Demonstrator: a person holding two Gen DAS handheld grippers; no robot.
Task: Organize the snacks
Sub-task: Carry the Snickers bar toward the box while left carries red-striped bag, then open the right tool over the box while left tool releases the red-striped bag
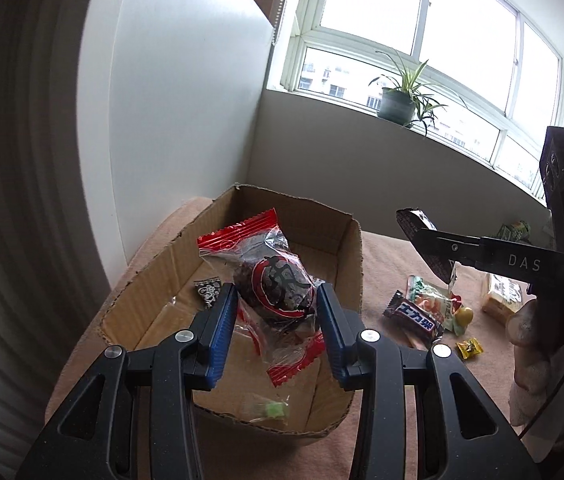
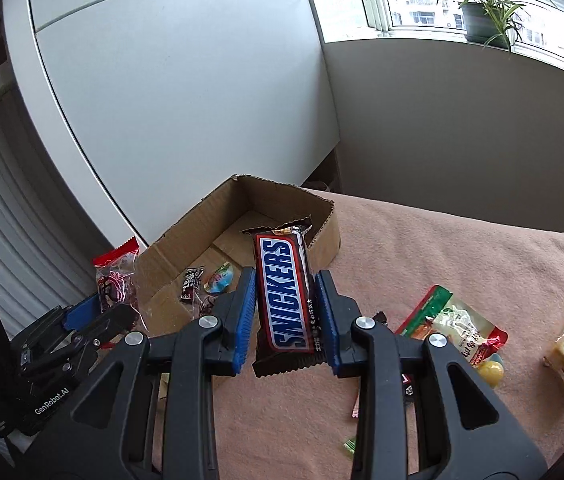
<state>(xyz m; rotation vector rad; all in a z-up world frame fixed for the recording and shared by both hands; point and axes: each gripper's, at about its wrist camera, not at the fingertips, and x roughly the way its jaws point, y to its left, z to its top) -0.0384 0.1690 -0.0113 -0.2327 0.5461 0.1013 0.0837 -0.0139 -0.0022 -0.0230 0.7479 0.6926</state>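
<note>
Left gripper [image 1: 277, 308] jaws pinching a red-ended clear snack packet [image 1: 272, 288] above the cardboard box [image 1: 242, 208]; right gripper [image 2: 285, 312] jaws clamped on a Snickers bar [image 2: 285, 300] near the box's rim, over the pink cloth [image 2: 441, 248].

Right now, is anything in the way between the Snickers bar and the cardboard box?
Nothing visible blocks it. The brown Snickers bar, clamped in the right hand-held gripper, hangs just before the open brown cardboard box, whose top is uncovered and whose floor holds only a few small sweets.
</note>
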